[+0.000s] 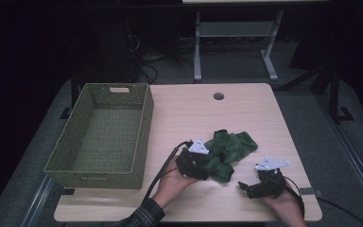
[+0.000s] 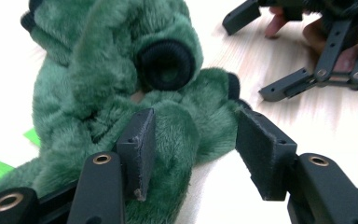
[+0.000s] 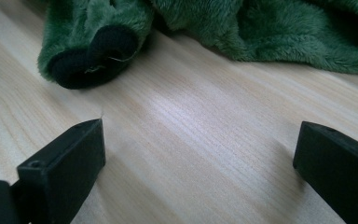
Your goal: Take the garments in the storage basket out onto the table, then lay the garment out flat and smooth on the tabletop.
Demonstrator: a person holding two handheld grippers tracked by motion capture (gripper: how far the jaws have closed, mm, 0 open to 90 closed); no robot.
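1. Basket [image 1: 101,135] first: the green woven one sits at your far left on the bench [image 1: 246,113], with nothing visible inside, and it carries no label you can read.
2. Your left tool [image 1: 207,166] is at the near edge of the green plush garment [image 1: 229,147]. In the left gripper view its jaws stand apart, astride a fold of the fleece [image 2: 121,93], the left pad touching the pile.
3. That garment lies crumpled near the bench's middle front, well apart from the basket. A black ribbed cuff [image 2: 166,64] faces your left tool; no tag or writing shows.
4. Your right tool [image 1: 246,187] rests at the front right, jaws wide open over bare wood, just short of another black cuff [image 3: 93,58].
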